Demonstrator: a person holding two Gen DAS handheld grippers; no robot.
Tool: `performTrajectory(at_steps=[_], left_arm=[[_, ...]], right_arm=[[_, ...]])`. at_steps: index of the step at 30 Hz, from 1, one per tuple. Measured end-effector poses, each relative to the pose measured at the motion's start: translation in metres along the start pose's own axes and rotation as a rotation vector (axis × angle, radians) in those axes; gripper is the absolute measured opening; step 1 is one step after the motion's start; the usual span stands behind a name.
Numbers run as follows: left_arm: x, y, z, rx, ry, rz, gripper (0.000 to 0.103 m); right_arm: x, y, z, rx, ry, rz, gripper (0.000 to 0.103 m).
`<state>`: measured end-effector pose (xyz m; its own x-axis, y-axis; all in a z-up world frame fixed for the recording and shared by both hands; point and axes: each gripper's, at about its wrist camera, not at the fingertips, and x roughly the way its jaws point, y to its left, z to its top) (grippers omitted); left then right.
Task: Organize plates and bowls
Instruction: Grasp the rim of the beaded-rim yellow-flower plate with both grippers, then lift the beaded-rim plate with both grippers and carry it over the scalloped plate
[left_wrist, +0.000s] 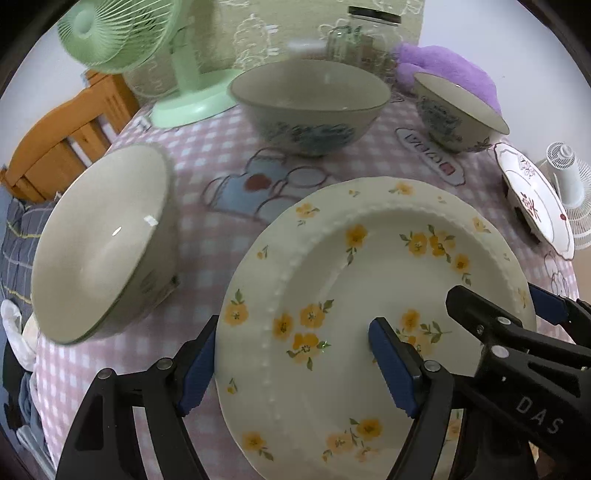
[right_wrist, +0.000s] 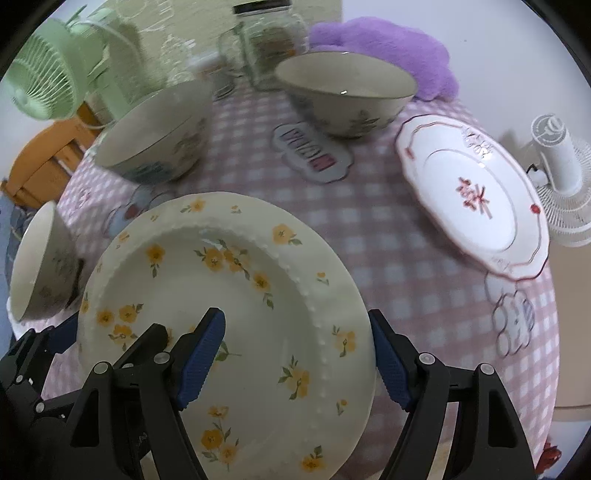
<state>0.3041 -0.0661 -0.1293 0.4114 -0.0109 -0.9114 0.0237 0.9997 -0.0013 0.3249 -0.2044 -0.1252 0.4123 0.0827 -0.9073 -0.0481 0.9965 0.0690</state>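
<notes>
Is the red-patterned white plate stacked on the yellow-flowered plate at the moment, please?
No, the red-patterned plate lies alone on the checked cloth, apart from the yellow-flowered plate.

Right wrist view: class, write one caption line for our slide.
Both tools straddle opposite rims of the yellow-flowered plate; three bowls and a red-trimmed plate wait.

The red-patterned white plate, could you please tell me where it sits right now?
In the right wrist view, the red-patterned white plate lies at the table's right edge, beside the white fan and just right of the nearest bowl.
</notes>
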Motion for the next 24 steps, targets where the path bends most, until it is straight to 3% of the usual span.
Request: performTrajectory(at_steps=[4, 11, 14, 17, 24], left_arm=[[-0.004, 0.011, -0.010, -0.006, 0.000, -0.010, 0.079], [-0.005, 0.018, -0.011, -0.052, -0.024, -0.030, 0.072], [-0.003, 0.012, -0.013, -0.019, -0.029, 0.006, 0.074], [-0.003, 0.014, -0.012, -0.045, -0.022, 0.005, 0.074], [-0.007, 0.015, -0.008, -0.046, -0.004, 0.013, 0.072]], right_arm=[[0.000, 0.013, -0.006, -0.023, 0.011, 0.019, 0.078], [0.004, 0.005, -0.007, -0.041, 0.001, 0.004, 0.056], [0.004, 0.006, -0.007, -0.051, -0.010, -0.005, 0.056], [0.005, 0.011, -0.009, -0.067, -0.022, -0.024, 0.062], [0.003, 0.014, -0.008, -0.050, 0.000, -0.046, 0.062]])
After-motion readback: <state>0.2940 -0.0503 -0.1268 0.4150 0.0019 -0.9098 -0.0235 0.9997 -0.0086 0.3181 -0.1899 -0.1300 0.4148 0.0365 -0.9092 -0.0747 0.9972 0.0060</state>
